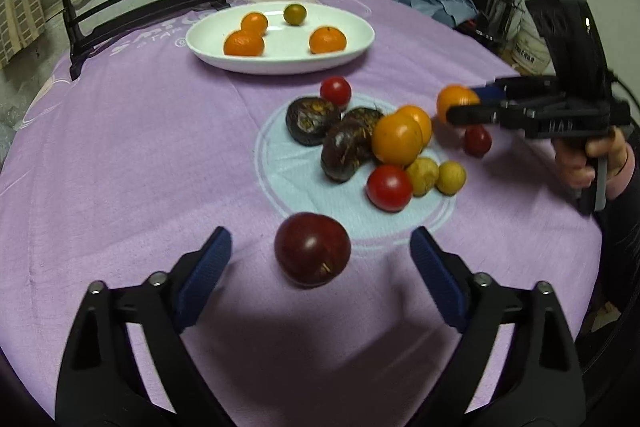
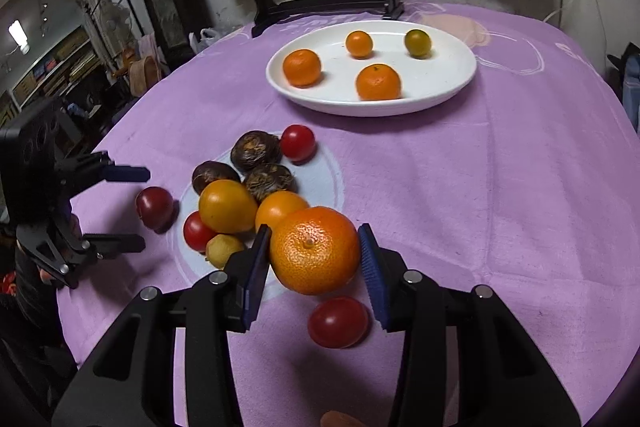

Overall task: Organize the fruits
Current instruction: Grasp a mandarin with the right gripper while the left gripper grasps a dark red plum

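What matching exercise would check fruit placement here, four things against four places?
Things:
1. tangerine
2. dark red fruit
3. green citrus
4. brown fruits

Places:
A. on the white plate
B. on the cloth, between the open left tool, untouched
C. gripped in the right tool
D. on the pale circle

Pairs: 1-C, 2-B, 3-A, 4-D

Right tool [image 1: 464, 107] blurred — hides part of mandarin [image 1: 454, 99].
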### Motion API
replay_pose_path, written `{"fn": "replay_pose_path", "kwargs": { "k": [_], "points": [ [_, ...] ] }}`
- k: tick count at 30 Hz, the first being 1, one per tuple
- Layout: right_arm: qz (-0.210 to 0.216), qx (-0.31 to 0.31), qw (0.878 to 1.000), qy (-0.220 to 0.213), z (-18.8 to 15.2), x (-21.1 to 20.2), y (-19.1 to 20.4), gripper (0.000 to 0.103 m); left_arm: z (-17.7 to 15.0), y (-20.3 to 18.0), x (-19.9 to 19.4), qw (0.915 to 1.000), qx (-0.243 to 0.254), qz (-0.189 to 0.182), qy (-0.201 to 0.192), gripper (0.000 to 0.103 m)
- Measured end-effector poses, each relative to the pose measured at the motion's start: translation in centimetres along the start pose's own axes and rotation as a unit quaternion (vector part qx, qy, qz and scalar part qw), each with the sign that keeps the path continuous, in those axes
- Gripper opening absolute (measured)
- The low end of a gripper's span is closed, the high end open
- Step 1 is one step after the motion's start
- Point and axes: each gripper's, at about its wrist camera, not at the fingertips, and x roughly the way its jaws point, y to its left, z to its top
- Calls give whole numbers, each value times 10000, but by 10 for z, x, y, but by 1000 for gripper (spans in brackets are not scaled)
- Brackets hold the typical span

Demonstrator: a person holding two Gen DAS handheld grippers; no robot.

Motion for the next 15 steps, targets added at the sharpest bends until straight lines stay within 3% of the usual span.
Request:
{"fn": "replay_pose_path", "kwargs": {
  "k": [7, 15],
  "points": [
    [51, 95, 9999, 14, 0, 0, -1, 44, -2, 8, 11, 9995, -173, 178, 176, 75],
    [50, 149, 9999, -8, 0, -1, -3, 44, -3, 9, 17, 9993, -164, 180, 296, 54]
  ]
}}
